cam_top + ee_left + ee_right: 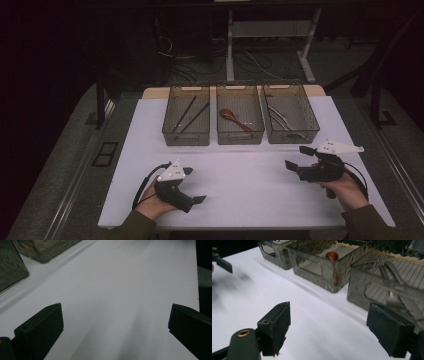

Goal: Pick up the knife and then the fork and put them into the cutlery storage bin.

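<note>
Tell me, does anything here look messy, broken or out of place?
Nothing much stands out. The three bins sit in a neat row, each with its own cutlery: chopsticks, a spoon and metal pieces. One small oddity: the pad on the right hand-held gripper looks frayed at its edge.

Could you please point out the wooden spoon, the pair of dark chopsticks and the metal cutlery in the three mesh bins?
Reddish-brown wooden spoon (229, 114): high view, on its bowl, middle bin.
Pair of dark chopsticks (190, 115): high view, mid-length, left bin.
Silver metal cutlery (407, 308): right gripper view, on a serrated blade, nearest bin.
</note>
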The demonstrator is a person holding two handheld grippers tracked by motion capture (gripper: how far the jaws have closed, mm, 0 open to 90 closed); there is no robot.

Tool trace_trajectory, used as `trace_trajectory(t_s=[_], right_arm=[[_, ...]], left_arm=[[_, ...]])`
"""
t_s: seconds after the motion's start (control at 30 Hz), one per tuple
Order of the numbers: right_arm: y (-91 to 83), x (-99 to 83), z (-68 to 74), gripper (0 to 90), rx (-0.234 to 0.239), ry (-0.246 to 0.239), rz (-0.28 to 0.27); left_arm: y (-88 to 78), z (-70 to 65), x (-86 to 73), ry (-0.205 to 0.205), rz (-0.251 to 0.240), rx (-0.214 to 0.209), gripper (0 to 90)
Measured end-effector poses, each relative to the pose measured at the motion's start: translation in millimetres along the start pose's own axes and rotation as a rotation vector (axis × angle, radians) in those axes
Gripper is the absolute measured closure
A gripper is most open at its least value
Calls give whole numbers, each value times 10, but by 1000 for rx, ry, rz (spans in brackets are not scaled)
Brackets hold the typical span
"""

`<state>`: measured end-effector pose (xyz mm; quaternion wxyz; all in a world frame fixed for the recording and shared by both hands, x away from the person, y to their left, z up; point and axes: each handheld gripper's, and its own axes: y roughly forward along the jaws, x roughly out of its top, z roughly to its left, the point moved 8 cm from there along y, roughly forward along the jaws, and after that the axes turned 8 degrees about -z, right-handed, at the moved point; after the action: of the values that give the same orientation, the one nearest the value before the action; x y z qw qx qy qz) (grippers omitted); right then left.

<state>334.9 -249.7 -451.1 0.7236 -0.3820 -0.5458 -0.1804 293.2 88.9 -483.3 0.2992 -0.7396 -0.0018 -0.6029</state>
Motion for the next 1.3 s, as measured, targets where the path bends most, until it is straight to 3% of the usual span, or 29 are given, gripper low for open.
trace_trajectory(t_s=[0.3, 0.8, 1.3], right_arm=[[-74, -175, 108, 192, 16, 26, -10], [-90, -390, 211, 192, 48, 0, 33], [-89, -407, 229, 192, 53, -12, 41]], left_arm=[[-3, 2, 3, 2, -2, 0, 0], [-5, 11, -1, 0, -2, 2, 0], [-4, 13, -4, -3, 0, 4, 0]])
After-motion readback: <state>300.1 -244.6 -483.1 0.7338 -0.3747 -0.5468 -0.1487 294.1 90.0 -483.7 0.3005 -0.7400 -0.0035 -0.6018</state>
